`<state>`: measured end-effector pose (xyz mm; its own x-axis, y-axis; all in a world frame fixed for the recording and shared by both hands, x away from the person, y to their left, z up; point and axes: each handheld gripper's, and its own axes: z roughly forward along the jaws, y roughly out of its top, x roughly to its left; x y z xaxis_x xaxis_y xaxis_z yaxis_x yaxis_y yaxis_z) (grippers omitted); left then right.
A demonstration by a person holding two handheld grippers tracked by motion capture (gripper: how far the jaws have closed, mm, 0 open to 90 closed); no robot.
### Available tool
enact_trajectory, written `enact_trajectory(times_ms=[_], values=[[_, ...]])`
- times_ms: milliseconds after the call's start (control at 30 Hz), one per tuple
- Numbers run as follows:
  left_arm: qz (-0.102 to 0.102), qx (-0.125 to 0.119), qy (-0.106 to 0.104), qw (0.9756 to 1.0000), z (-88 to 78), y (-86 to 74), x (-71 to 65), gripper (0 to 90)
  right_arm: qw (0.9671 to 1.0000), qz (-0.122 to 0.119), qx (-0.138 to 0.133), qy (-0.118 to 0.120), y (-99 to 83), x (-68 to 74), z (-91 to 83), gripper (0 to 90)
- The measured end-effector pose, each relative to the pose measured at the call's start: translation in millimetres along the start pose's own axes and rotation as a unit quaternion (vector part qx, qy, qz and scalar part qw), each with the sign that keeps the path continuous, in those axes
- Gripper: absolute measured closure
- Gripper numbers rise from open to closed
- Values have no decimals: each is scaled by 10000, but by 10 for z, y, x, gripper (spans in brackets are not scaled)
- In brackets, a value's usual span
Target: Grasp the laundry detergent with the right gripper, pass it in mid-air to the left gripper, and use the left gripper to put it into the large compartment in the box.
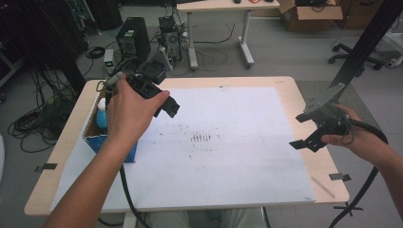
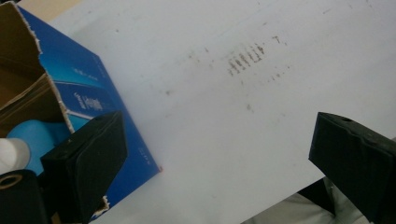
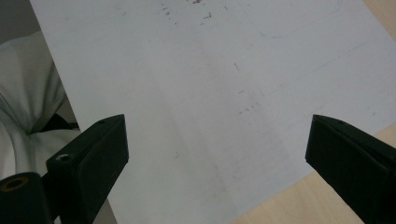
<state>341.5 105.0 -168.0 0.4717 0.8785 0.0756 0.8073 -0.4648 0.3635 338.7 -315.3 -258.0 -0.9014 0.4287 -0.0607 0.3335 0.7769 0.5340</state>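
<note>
1. The light wooden counter [image 1: 285, 83] carries a large white paper sheet [image 1: 237, 156] over most of its top; bare wood shows as a strip along the far, left and right edges. The middle of the sheet lies open, marked with faint brown smudges [image 1: 200, 137].
2. The open blue cardboard box [image 1: 95, 137] stands at the sheet's left edge, near the counter's left rim. Its torn flap and brown inside show in the left gripper view [image 2: 28, 88].
3. The left claw [image 1: 164, 102] hangs just right of the box's far end, over the sheet, jaws spread wide, nothing between them.
4. The right claw [image 1: 309, 130] hovers over the sheet's right edge, well apart from the box, jaws wide and empty.
5. Inside the box stands a light blue bottle with a white cap [image 1: 101, 114]. The left hand [image 1: 128, 114] and forearm hide much of the box in the high view. The printing on the box's blue side is too blurred to read.
</note>
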Motion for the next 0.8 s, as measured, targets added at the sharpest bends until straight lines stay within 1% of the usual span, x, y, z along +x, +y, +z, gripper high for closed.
enact_trajectory(times_ms=[333,467,567,800], values=[[276,174,-217,9992,87,43,-152,47,10000,-5,32,13,23,-4,24,59],[434,263,-301,9983,139,69,-209,47,10000,-7,40,25,39,-7,33,59],[529,297,-333,9976,165,89,-240,47,10000,0,47,27,51,-13,35,59],[722,372,-480,9955,253,174,-295,47,9999,29,85,52,70,-32,42,59]])
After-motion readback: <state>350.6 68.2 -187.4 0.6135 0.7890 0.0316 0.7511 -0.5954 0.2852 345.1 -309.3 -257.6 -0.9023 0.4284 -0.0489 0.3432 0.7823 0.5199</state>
